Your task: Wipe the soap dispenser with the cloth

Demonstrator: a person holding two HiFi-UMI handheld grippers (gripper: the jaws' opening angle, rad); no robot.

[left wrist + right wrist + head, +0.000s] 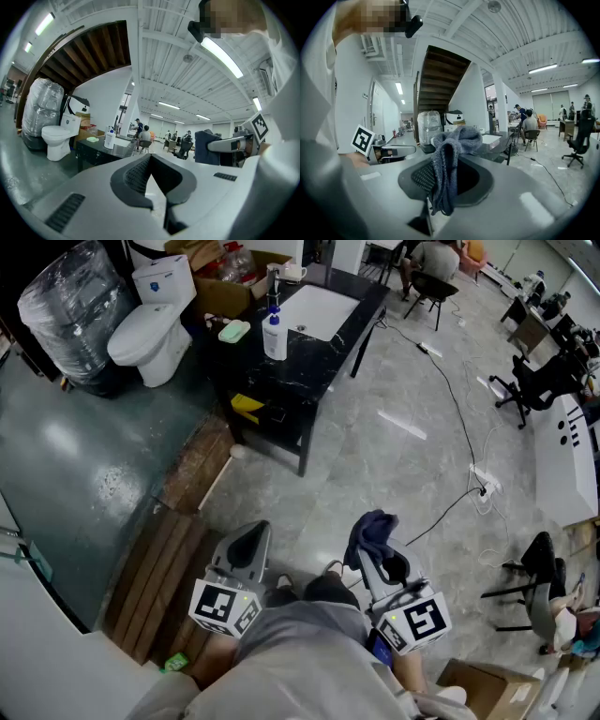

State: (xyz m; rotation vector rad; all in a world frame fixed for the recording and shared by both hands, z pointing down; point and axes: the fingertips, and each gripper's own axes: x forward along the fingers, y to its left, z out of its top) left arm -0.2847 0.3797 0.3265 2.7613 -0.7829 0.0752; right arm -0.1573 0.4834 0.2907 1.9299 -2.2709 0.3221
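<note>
The soap dispenser [274, 335], a white bottle with a blue label and pump, stands on the black counter [309, 362] far ahead; it also shows small in the left gripper view as the soap dispenser [109, 139]. My right gripper [366, 549] is shut on a grey-blue cloth [371, 532], which hangs bunched from the jaws as the cloth [449, 161]. My left gripper [251, 542] is shut with nothing in it, its jaws meeting in the left gripper [151, 164]. Both grippers are held close to the person's body, well short of the counter.
A white sink basin [317, 311] is set in the counter beside the dispenser, with a green soap dish [234, 331] to its left. A white toilet [153, 322] and a wrapped bundle [70, 306] stand left. Cables [455, 399], office chairs [527, 390] and wooden steps [159, 577] lie around.
</note>
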